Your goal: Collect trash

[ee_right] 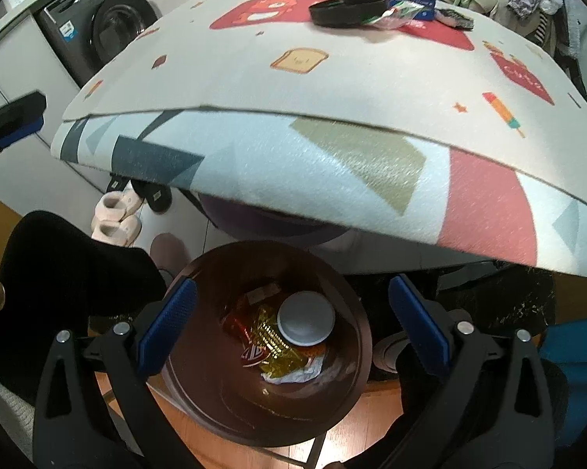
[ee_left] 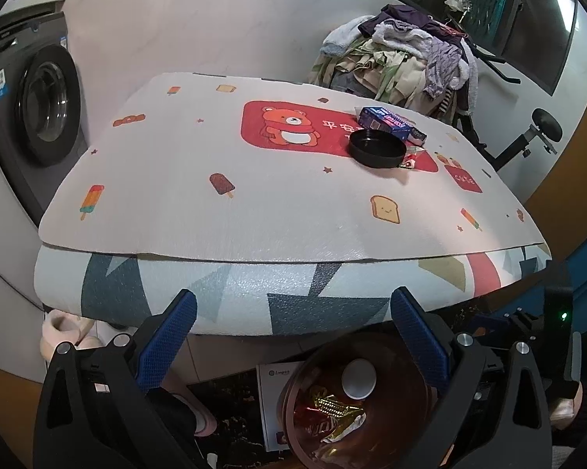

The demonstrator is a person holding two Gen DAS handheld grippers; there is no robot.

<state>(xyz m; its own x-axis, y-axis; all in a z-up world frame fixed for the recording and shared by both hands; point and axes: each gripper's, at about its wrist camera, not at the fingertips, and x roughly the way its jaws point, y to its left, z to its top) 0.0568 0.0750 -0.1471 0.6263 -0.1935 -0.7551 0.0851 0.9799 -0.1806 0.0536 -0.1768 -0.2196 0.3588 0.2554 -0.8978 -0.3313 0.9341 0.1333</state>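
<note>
We hold the right gripper (ee_right: 292, 324) spread wide with nothing between its blue pads, straight above the brown trash bin (ee_right: 199, 383); inside the bin, below the tongs, lie a white round lid (ee_right: 306, 317) and crumpled gold and red wrappers (ee_right: 268, 346); our left gripper (ee_left: 293, 340) is likewise released and empty, its pads framing the table's hanging edge, with the bin low between them. Ahead of both tongs the padded mat (ee_left: 254, 211) covers the table; at its far side sit a black round lid (ee_left: 377, 149), a blue box (ee_left: 391, 123) and a green-and-red wrapper (ee_right: 401, 13), still uncollected. The left view alone shows a white booklet (ee_left: 270, 402) beside the bin; the right view alone shows pale slippers (ee_right: 115, 217) under the table; a washing machine (ee_left: 39, 105) stands far left, a heap of laundry (ee_left: 407, 54) behind the table.
</note>
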